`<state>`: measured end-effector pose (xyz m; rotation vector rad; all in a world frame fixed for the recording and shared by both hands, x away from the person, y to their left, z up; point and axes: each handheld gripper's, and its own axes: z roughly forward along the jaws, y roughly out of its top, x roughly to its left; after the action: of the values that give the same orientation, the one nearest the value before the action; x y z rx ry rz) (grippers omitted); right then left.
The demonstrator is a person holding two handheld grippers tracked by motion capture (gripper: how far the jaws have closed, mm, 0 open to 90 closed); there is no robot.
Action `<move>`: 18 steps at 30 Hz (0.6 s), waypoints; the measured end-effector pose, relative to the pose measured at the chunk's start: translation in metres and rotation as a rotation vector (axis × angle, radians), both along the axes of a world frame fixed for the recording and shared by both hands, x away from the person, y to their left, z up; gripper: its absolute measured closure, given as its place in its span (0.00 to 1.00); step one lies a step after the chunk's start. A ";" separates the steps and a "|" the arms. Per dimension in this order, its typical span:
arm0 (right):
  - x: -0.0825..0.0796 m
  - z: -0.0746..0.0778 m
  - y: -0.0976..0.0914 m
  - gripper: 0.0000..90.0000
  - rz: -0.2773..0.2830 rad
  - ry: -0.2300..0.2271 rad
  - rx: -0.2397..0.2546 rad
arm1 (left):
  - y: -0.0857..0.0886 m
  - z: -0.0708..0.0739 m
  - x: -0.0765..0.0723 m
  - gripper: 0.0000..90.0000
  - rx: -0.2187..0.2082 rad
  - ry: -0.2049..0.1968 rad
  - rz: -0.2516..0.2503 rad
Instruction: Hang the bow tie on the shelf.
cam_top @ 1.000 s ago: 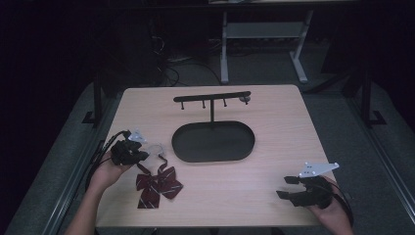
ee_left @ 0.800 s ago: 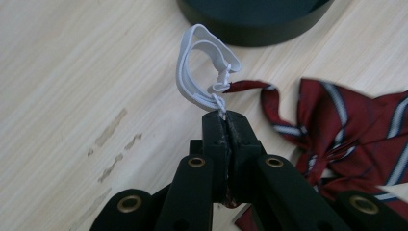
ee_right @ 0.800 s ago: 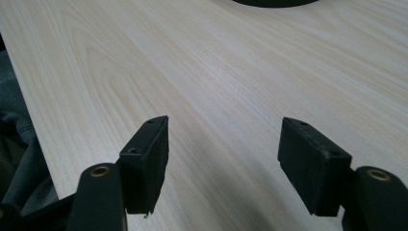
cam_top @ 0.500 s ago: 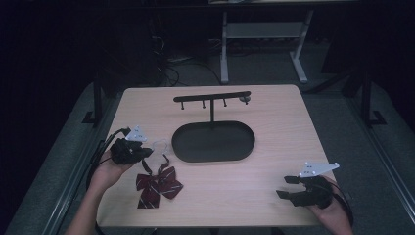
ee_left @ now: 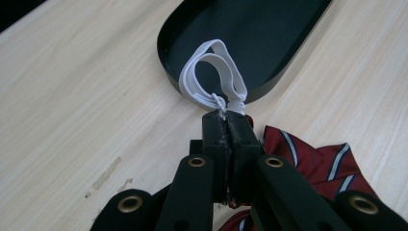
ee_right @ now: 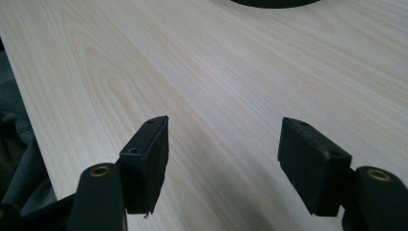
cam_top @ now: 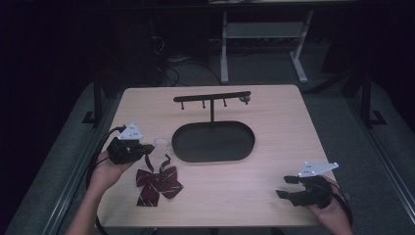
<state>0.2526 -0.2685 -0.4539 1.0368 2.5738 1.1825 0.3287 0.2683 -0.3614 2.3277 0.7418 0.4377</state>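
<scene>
A dark red striped bow tie [cam_top: 157, 184] lies on the wooden table near its front left. Its white elastic loop [ee_left: 214, 76] is pinched at the base by my left gripper [ee_left: 226, 117], which is shut on it; the loop rests just in front of the black oval tray [ee_left: 269, 33]. In the high view the left gripper [cam_top: 147, 148] sits left of the tray [cam_top: 214, 142], above the bow. My right gripper [cam_top: 288, 186] hovers low at the front right with its jaws wide apart and nothing between its fingertips [ee_right: 149, 154].
A black T-shaped stand [cam_top: 212, 97] with several small hooks rises from the tray's far side. The table edge [ee_right: 24, 120] runs close to the right gripper. A white metal frame [cam_top: 264, 34] stands on the floor beyond the table.
The left gripper has shifted slightly up and away from the bow with the elastic loop, stretching the strap. The right gripper has barely moved.
</scene>
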 end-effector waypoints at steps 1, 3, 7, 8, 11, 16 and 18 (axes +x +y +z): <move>0.000 0.000 0.000 0.38 0.000 0.000 0.000 | 0.000 0.000 0.000 0.98 0.000 0.000 0.000; 0.000 0.000 0.000 0.38 0.000 0.000 -0.001 | 0.000 0.003 -0.001 0.98 -0.006 -0.009 -0.004; 0.000 0.000 0.000 0.39 -0.001 0.001 0.000 | -0.003 0.009 -0.003 0.98 -0.019 -0.025 -0.013; 0.000 0.000 0.000 0.39 -0.001 0.001 0.000 | -0.003 0.009 -0.004 0.98 -0.028 -0.024 -0.010; 0.000 0.000 0.000 0.39 0.000 0.000 0.001 | -0.005 0.012 -0.005 0.98 -0.028 -0.036 -0.017; 0.000 0.000 0.000 0.38 -0.001 0.001 0.001 | -0.008 0.017 -0.007 0.98 -0.045 -0.043 -0.022; 0.000 0.000 0.000 0.39 -0.001 0.001 0.001 | -0.008 0.017 -0.007 0.98 -0.040 -0.049 -0.027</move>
<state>0.2529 -0.2688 -0.4540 1.0392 2.5733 1.1833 0.3222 0.2599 -0.3440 2.2785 0.6888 0.4626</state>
